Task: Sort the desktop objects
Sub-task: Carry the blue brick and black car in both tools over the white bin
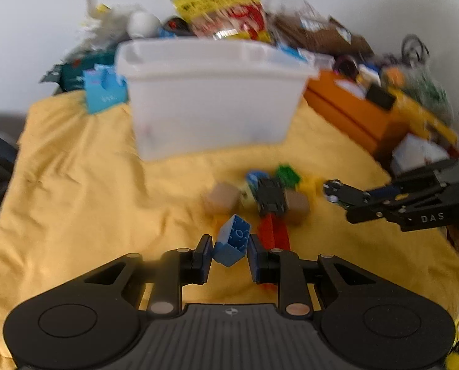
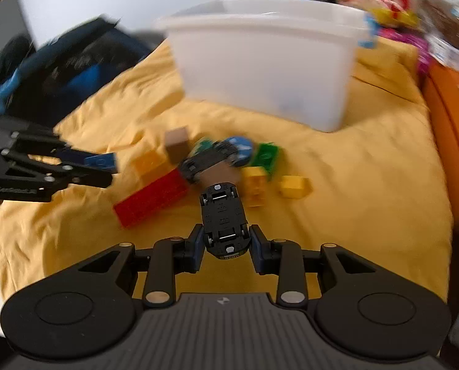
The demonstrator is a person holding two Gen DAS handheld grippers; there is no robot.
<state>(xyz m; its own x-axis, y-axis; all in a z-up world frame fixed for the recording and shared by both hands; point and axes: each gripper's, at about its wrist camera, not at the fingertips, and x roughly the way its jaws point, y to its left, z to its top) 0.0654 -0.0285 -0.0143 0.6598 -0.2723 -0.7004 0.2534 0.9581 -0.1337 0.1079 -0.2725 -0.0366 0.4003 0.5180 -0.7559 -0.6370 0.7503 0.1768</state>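
My left gripper (image 1: pixel 230 248) is shut on a blue toy brick (image 1: pixel 232 240), held tilted above the yellow cloth (image 1: pixel 75 191). My right gripper (image 2: pixel 224 240) is shut on a black toy car (image 2: pixel 224 217), belly up, lifted off the cloth. In the left wrist view the right gripper (image 1: pixel 332 191) comes in from the right with that car (image 1: pixel 334 189). In the right wrist view the left gripper (image 2: pixel 106 166) shows at the left with the blue brick (image 2: pixel 101 161). Between them lies a pile: a red brick (image 2: pixel 152 199), yellow bricks (image 2: pixel 255 185), a green brick (image 2: pixel 265 154), brown blocks (image 2: pixel 177 143) and another black car (image 2: pixel 204 160).
A white plastic bin (image 1: pixel 211 92) stands on the cloth behind the pile. An orange box (image 1: pixel 356 108) sits to its right, with packets and clutter (image 1: pixel 226 9) behind. A dark blue bag (image 2: pixel 75 61) lies off the cloth's left edge.
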